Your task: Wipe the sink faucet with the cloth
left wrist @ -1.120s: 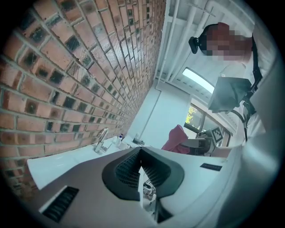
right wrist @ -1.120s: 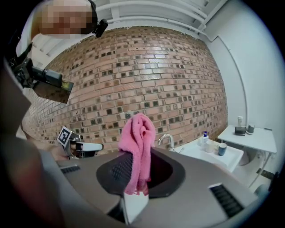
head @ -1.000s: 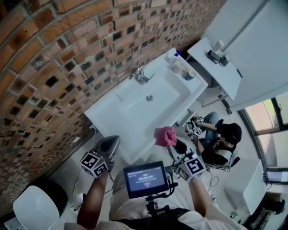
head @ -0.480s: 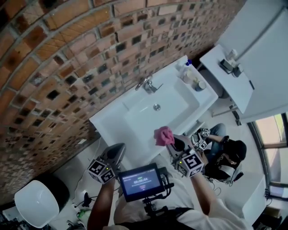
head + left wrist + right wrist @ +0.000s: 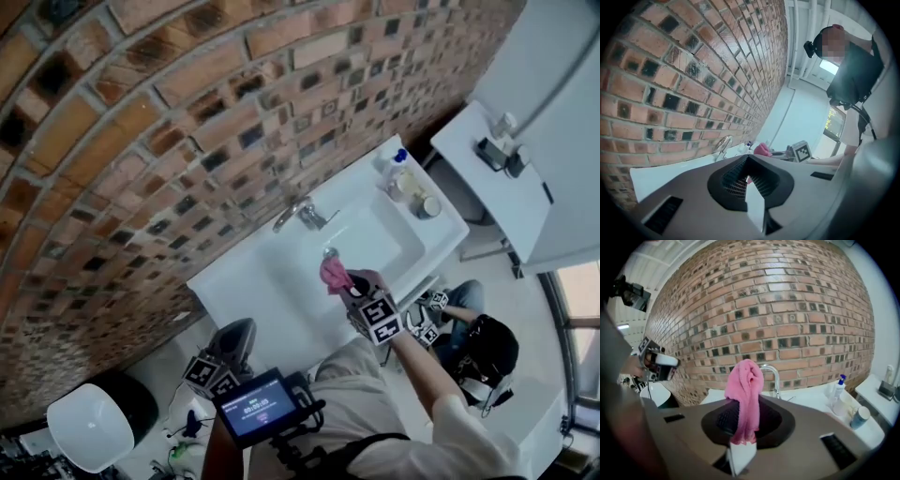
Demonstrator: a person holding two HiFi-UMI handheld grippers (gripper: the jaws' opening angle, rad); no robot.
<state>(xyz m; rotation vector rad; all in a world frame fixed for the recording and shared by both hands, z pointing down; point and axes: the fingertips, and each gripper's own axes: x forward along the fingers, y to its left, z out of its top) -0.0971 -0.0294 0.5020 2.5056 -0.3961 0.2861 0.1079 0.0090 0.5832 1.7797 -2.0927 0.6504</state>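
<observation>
From your head view, your right gripper [image 5: 349, 281] holds the pink cloth [image 5: 333, 272] over the white sink [image 5: 246, 281], near the faucet [image 5: 302, 214]. In the left gripper view, your left gripper [image 5: 753, 199] has its jaws pressed together. In the right gripper view, the jaws pinch the cloth, with the faucet just behind it.

White sink [image 5: 246, 281], faucet [image 5: 300, 215] on its back rim, spray bottle [image 5: 393, 163] and jars [image 5: 419, 195] at one end

Brick wall [image 5: 141, 169] at back; blue-capped spray bottle [image 5: 392, 164] next to 2 small containers [image 5: 419, 199]; person [image 5: 478, 352] seated lower right.
</observation>
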